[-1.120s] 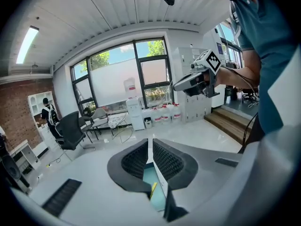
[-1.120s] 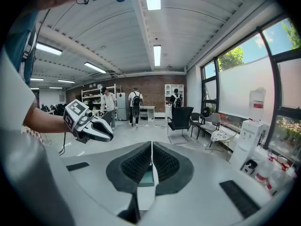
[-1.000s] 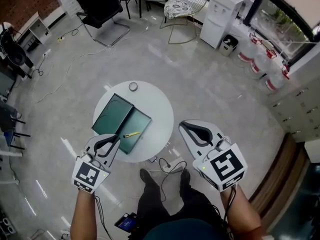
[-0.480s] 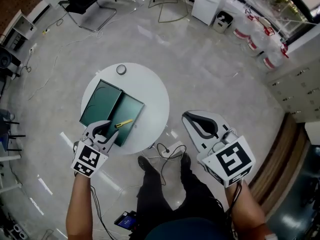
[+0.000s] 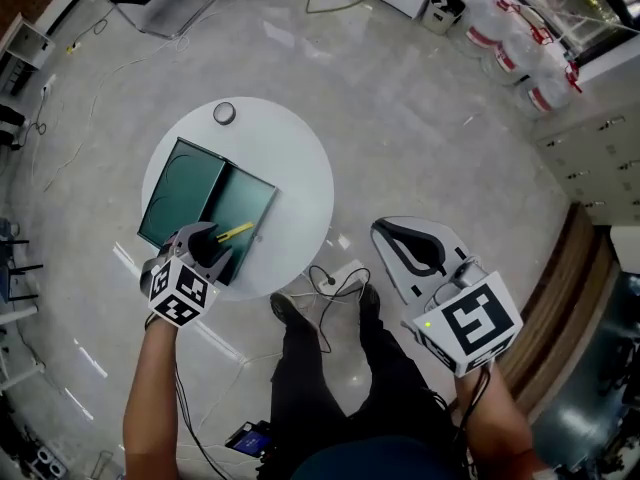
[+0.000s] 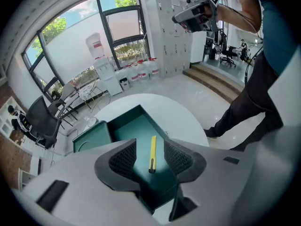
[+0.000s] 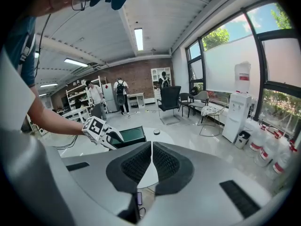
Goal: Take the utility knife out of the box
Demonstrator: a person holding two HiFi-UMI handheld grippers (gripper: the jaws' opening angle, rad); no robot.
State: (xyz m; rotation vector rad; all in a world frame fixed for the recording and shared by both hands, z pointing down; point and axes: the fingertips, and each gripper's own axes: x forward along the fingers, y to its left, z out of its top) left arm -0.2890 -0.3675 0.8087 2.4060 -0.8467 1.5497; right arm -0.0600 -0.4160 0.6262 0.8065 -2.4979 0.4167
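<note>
Left gripper (image 5: 203,238): smooth pale-grey shell with dark pads of a fine grid texture. It hangs over the near edge of the box (image 5: 252,200), angled steeply down. The claw is released and its jaws are opening. In the left gripper view the utility knife (image 6: 152,153) shows in the gap between the pads, but neither pad touches it.

Utility knife: a slim, straight yellow bar with a dark end toward the gripper. It lies flat on the floor of the box's deeper half.

Box: dark green, rectangular and matte. It stands open as two halves side by side on the table (image 5: 296,164), which has a round, smooth white top. A small grey round object (image 5: 224,113) sits near the table's far rim, apart from the box.

Right gripper (image 7: 151,158): same build. Its claw is clenched, pads meeting at the tips with nothing between them. It is held well to the side of the table, over the glossy grey floor (image 5: 420,118).
</note>
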